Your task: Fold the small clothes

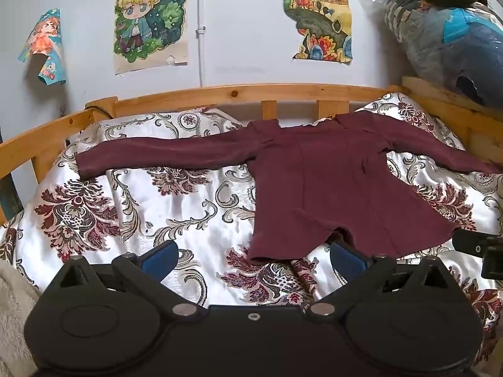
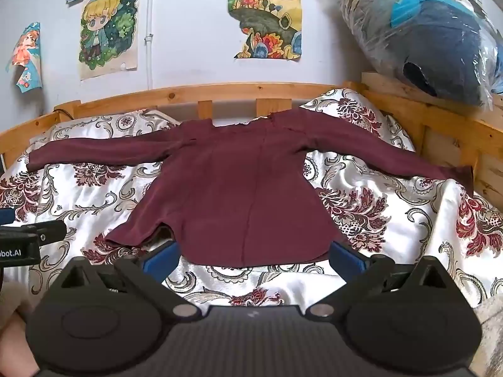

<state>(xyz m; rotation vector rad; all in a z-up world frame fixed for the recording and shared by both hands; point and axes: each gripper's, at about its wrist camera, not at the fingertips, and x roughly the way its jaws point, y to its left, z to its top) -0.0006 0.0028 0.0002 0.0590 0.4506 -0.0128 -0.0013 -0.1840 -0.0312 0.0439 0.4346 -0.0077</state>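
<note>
A wooden-railed bed [image 2: 239, 89] stands against a pale wall hung with cartoon posters [image 1: 151, 22], and its floral satin cover [image 1: 176, 207] is the working surface. The left hand-held gripper [image 1: 253, 256] hovers low at the near edge with its blue-padded jaws spread wide and nothing between them; its right pad sits at or just under the hem, though whether it touches cannot be told. The right hand-held gripper [image 2: 253, 256] is likewise spread and empty, its pads just beside the hem on either side. Beyond them the maroon long-sleeved top [image 2: 239, 194] lies flat on the cover, collar toward the rail, both sleeves stretched out sideways. A plastic-wrapped bundle [image 2: 433, 40] rests on the rail at the right. The garment looks laid out and no fold is made yet, so this is probably the start of folding. The next move likely calls for closing on a sleeve or hem edge and carrying it across the body, pinching only the garment and not the slippery cover beneath.
</note>
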